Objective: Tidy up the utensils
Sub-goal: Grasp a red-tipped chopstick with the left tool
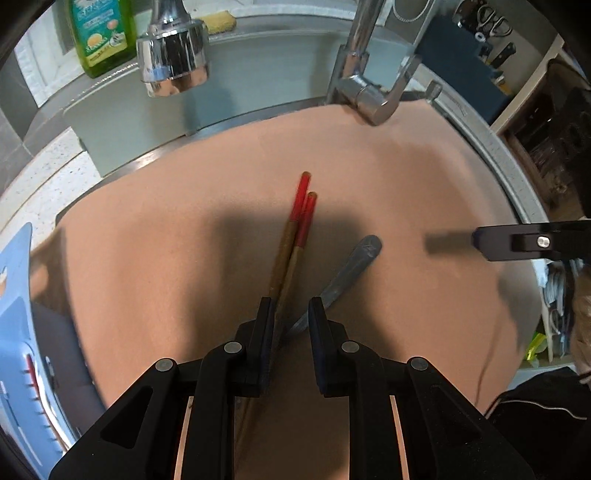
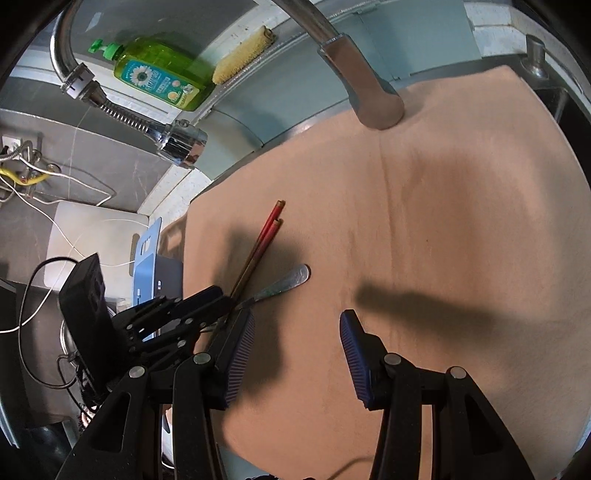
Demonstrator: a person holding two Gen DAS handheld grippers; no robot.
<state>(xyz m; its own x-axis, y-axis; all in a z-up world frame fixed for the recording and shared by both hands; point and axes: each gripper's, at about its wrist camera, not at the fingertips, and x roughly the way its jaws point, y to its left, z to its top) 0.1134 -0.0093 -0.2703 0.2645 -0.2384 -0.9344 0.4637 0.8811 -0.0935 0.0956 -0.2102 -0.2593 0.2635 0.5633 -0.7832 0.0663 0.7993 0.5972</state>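
Two chopsticks [image 1: 295,236] with red ends lie side by side on a tan cloth [image 1: 406,192]. A metal utensil handle [image 1: 351,269] lies just right of them. My left gripper [image 1: 291,314] is open, its jaws set around the near ends of the chopsticks and the metal handle. My right gripper [image 2: 297,325] is open and empty above the cloth, to the right of the utensils. The chopsticks [image 2: 264,243], the handle [image 2: 288,282] and the left gripper [image 2: 192,314] also show in the right wrist view.
A faucet [image 1: 369,74] and spray head [image 1: 171,55] hang over the sink at the back. A green soap bottle [image 1: 101,33] and a yellow sponge [image 1: 221,20] sit on the ledge. A blue plastic rack [image 1: 18,332] stands at the left.
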